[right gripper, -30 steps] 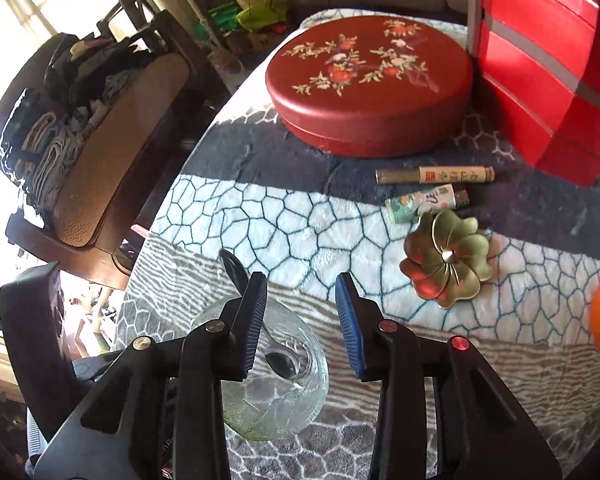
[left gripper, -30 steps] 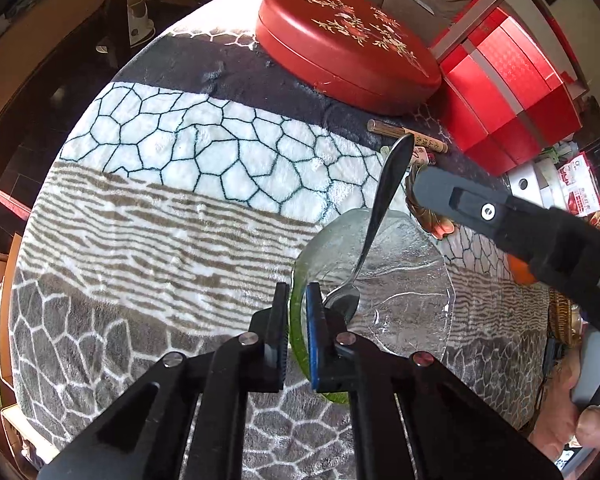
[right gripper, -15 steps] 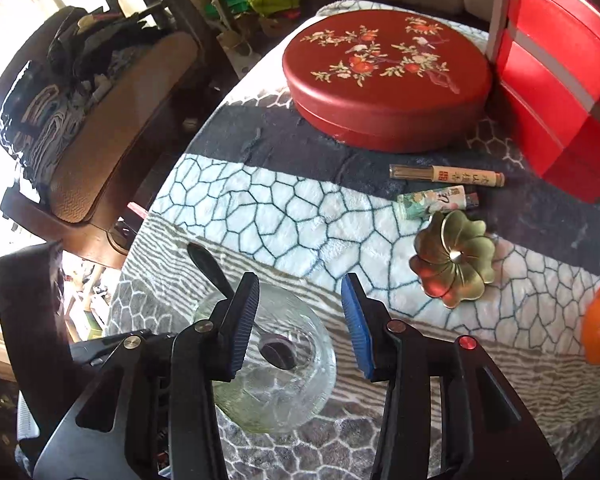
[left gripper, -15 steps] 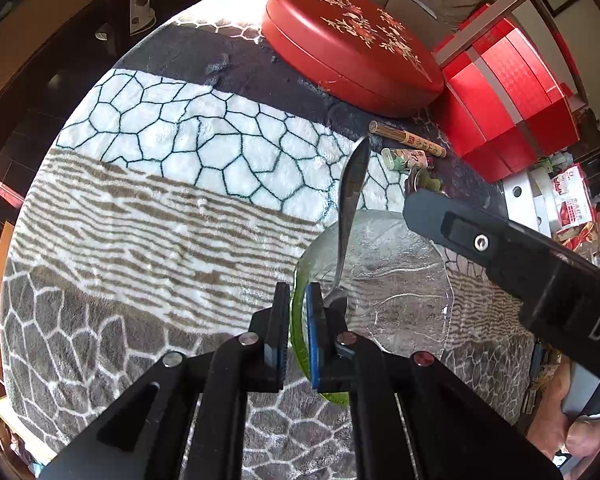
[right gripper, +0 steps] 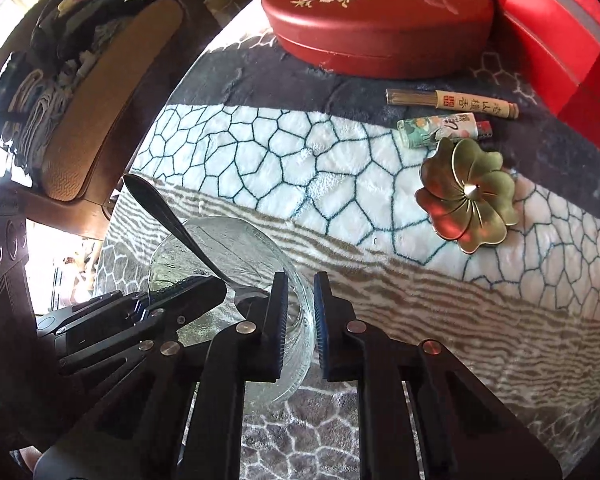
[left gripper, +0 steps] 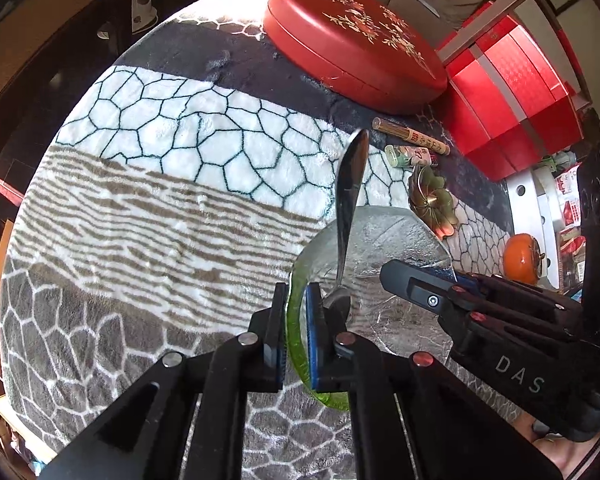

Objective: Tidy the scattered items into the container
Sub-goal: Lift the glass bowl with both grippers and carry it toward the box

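glass bowl (left gripper: pixel 400 240): clear, green-tinted rim, on blanket | spoon (left gripper: pixel 350 184): leaning inside bowl

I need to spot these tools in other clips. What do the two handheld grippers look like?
Both the left gripper and the right gripper are matte black, with angular linkage arms, silver rivets and blue pads. The right one's body bears pale letters "DAS". No cables or sleeves show.

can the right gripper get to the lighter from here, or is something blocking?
Probably not right away: the right gripper is closing with the glass bowl rim between its jaws. Otherwise the blanket up to the lighter looks free; only the brass flower dish sits close beside it.
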Demonstrator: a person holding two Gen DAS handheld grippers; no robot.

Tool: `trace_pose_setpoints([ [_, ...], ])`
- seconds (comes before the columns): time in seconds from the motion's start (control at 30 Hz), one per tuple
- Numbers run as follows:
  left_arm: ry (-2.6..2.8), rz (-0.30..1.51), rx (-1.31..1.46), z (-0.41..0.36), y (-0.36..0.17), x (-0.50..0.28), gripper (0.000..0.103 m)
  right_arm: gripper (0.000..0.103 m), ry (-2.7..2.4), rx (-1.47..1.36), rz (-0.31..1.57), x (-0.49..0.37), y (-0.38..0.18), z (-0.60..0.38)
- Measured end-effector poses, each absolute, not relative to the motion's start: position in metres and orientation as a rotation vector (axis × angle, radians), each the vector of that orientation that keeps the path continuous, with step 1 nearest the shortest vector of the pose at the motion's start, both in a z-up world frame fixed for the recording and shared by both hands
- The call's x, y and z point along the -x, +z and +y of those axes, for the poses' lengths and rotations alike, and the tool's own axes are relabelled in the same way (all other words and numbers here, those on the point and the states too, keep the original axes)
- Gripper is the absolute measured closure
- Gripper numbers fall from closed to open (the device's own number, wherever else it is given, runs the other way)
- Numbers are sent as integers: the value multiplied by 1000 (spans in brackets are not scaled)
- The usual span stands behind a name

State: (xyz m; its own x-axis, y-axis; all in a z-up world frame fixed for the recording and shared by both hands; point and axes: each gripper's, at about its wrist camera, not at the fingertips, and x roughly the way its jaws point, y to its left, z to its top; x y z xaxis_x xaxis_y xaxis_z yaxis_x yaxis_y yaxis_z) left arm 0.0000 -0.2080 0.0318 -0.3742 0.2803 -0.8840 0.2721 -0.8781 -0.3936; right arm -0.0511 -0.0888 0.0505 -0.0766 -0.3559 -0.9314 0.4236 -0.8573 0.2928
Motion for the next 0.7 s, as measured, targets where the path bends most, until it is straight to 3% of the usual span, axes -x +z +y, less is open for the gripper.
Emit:
trace_pose_setpoints([
  [0.23, 2451, -825, 1712, -205, 47, 0, 95, 91, -1984, -1661, 41, 50, 69, -75],
  [0.7, 2445, -694, 1672, -140, 102, 19, 95, 91, -2072, -1593, -50, 57, 125, 1],
])
